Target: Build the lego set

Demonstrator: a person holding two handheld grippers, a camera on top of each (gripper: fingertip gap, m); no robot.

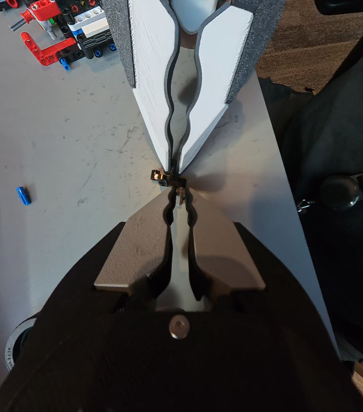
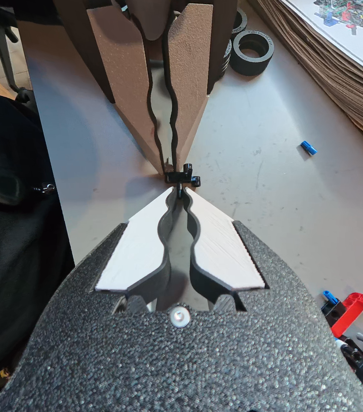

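step: mating pin to connector | left tongs (image 1: 179, 196) pinched on light grey pin (image 1: 179, 194) | right tongs (image 2: 179, 192) clamped on black connector (image 2: 181, 177) | tip: keep axes lined up, push gently above table (image 1: 64, 133)

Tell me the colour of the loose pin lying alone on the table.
Blue. The loose pin shows best in the right wrist view, lying apart on the grey table.
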